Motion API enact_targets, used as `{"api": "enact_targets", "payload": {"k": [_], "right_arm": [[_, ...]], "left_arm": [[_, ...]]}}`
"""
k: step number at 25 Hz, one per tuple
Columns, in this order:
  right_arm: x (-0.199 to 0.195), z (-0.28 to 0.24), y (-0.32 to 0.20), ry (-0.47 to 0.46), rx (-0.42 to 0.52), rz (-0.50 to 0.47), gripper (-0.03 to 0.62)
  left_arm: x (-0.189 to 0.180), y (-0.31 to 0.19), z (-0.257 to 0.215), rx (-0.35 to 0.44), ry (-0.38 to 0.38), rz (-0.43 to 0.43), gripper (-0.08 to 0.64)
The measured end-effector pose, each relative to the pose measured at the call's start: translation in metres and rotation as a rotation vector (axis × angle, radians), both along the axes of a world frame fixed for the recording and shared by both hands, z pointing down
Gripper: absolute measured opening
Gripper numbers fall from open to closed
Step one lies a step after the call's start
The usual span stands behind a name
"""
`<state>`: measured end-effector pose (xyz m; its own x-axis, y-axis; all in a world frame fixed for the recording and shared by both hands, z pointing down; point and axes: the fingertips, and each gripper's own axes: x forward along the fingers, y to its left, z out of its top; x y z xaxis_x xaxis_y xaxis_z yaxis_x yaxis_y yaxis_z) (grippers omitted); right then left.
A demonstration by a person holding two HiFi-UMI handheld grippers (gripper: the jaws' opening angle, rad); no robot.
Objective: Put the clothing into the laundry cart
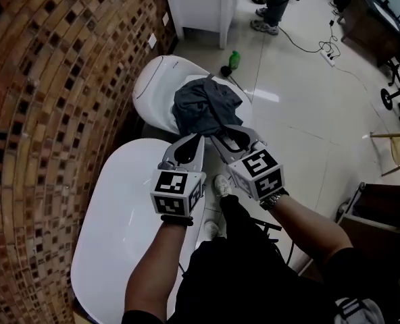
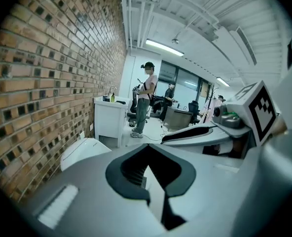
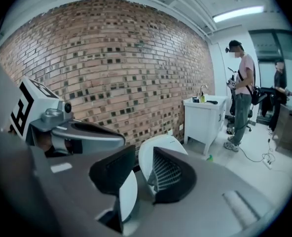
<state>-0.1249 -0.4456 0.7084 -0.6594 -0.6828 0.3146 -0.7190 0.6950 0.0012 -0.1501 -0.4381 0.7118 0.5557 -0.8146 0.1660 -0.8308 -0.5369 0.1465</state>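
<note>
A dark grey piece of clothing (image 1: 203, 106) lies bunched on the top of the farther white rounded cart (image 1: 153, 90). Both grippers hover side by side just short of its near edge. My left gripper (image 1: 198, 136) is shut, and its own view shows the black pads (image 2: 131, 169) meeting at the tip with no cloth in them. My right gripper (image 1: 219, 138) is a little open. The cart's white shell (image 3: 158, 143) shows through the narrow gap of the right gripper (image 3: 143, 150), with nothing between the pads. The clothing is out of sight in both gripper views.
A second white rounded tub (image 1: 119, 208) sits below my left arm, against the brick wall (image 1: 51, 113). A white cabinet (image 1: 200, 5), a green bottle (image 1: 234, 59), a standing person (image 1: 274, 2) and floor cables (image 1: 321, 46) lie beyond. Dark furniture (image 1: 382, 214) stands at the right.
</note>
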Motion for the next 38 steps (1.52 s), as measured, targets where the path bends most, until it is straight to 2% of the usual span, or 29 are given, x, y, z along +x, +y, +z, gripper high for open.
{"api": "enact_targets", "payload": {"k": [2, 4, 6, 8, 13, 19, 24, 29, 34, 38], "right_arm": [[-0.040, 0.016, -0.106, 0.060, -0.101, 0.002, 0.154], [-0.056, 0.033, -0.178, 0.135, -0.256, -0.005, 0.202], [-0.065, 0.046, -0.237, 0.160, -0.336, -0.017, 0.243], [-0.067, 0.071, -0.277, 0.167, -0.371, -0.017, 0.280], [-0.074, 0.174, -0.340, 0.221, -0.483, -0.009, 0.354], [-0.079, 0.280, -0.395, 0.311, -0.611, -0.012, 0.461], [-0.072, 0.355, -0.417, 0.404, -0.634, -0.019, 0.533], [-0.062, 0.421, -0.428, 0.498, -0.653, -0.021, 0.558], [-0.057, 0.475, -0.429, 0.620, -0.651, -0.069, 0.561], [-0.053, 0.503, -0.430, 0.660, -0.691, -0.068, 0.561]], "left_arm": [[-0.039, -0.105, 0.008, -0.091, 0.047, 0.004, 0.002], [-0.056, -0.179, 0.015, -0.232, 0.104, -0.001, 0.002], [-0.065, -0.239, 0.021, -0.310, 0.121, -0.014, 0.002], [-0.071, -0.277, 0.040, -0.351, 0.126, -0.024, 0.002], [-0.088, -0.342, 0.129, -0.456, 0.148, -0.051, 0.002], [-0.107, -0.404, 0.214, -0.566, 0.159, -0.073, 0.002], [-0.103, -0.428, 0.269, -0.617, 0.171, -0.085, 0.002], [-0.099, -0.439, 0.316, -0.645, 0.181, -0.091, 0.002], [-0.103, -0.448, 0.361, -0.689, 0.174, -0.109, 0.002], [-0.110, -0.455, 0.384, -0.725, 0.177, -0.126, 0.002]]}}
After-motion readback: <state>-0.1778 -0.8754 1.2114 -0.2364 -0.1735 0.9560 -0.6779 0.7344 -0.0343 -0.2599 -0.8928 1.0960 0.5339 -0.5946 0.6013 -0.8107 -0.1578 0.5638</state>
